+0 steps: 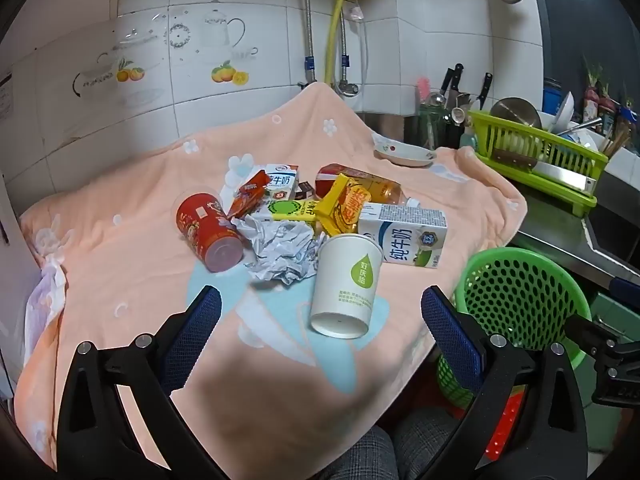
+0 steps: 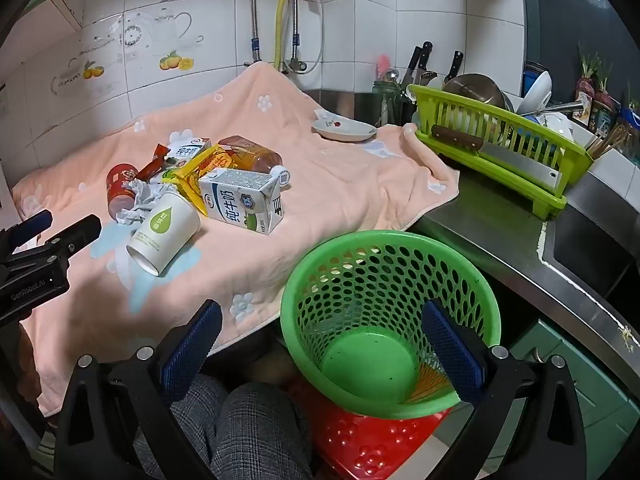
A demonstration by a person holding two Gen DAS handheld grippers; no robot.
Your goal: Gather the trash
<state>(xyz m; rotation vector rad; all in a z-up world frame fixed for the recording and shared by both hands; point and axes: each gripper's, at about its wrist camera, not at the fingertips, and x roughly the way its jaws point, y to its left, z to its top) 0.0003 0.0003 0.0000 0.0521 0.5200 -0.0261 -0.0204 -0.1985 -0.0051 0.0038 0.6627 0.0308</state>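
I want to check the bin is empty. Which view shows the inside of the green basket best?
The right wrist view: it looks down into the green basket, showing its bare floor. The left wrist view shows only its rim and perforated wall.

**Trash heaped ahead of the left jaws, basket under the right**

Straight ahead of the left jaws, a white paper cup (image 1: pixel 345 286) lies tipped, base toward them. Just behind it lies crumpled white paper (image 1: pixel 282 254), with a red can (image 1: pixel 208 232) on its side further left. A large milk carton (image 1: pixel 404 234) lies beyond the right jaw, yellow packets (image 1: pixel 342 208) behind. The empty green perforated basket (image 2: pixel 390 320) stands between the right jaws.
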